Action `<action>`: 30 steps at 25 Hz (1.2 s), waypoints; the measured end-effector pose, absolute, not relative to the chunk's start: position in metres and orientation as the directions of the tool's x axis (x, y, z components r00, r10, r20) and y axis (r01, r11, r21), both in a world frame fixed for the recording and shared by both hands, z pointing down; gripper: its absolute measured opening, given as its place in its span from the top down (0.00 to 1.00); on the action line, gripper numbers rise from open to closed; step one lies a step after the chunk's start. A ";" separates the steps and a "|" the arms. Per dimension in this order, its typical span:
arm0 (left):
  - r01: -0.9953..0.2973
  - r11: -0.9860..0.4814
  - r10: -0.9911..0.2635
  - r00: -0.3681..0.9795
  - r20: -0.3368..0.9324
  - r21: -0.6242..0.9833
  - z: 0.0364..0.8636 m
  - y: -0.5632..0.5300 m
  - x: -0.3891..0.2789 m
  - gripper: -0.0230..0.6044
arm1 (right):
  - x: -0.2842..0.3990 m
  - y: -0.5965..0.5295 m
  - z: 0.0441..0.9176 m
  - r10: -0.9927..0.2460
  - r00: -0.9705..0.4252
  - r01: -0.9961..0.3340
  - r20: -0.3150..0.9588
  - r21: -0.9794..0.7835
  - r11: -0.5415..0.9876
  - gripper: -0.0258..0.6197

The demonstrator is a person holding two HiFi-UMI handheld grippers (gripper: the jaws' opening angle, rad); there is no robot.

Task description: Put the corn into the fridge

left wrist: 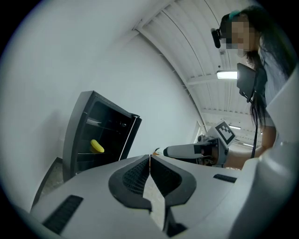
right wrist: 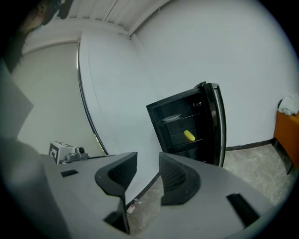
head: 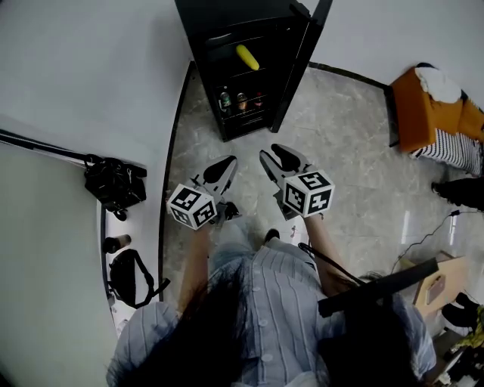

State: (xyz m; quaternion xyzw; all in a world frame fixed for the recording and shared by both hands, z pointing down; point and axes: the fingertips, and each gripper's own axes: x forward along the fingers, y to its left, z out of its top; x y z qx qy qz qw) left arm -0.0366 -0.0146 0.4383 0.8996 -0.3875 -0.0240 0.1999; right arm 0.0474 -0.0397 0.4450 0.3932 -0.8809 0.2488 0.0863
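The yellow corn lies on a middle shelf of the small black fridge, whose door stands open to the right. It also shows as the corn in the left gripper view and the corn in the right gripper view. Both grippers are held over the floor, well short of the fridge. My left gripper has its jaws closed tip to tip with nothing in them. My right gripper keeps a gap between its jaws, and nothing is between them.
Several bottles stand on the fridge's lower shelf. A white counter at the left carries a black bag and another dark bag. An orange seat with a striped cloth sits at the right, and a cable runs over the marble floor.
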 end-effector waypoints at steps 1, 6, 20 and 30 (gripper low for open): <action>-0.690 -0.620 -0.708 0.697 0.113 0.374 0.437 -0.009 -0.030 0.95 | 0.052 -0.033 0.444 -0.646 -0.681 -0.731 0.344 -0.372 0.572 0.72; -0.699 -0.624 -0.714 0.692 0.108 0.351 0.431 0.017 0.000 0.95 | 0.076 -0.001 0.445 -0.626 -0.705 -0.708 0.334 -0.366 0.603 0.75; -0.708 -0.632 -0.724 0.684 0.083 0.315 0.416 0.109 0.079 0.95 | 0.127 0.095 0.427 -0.586 -0.756 -0.653 0.290 -0.293 0.698 0.78; -0.737 -0.611 -0.753 0.654 0.076 0.289 0.410 0.145 0.078 0.95 | 0.127 0.131 0.428 -0.561 -0.777 -0.627 0.286 -0.283 0.725 0.78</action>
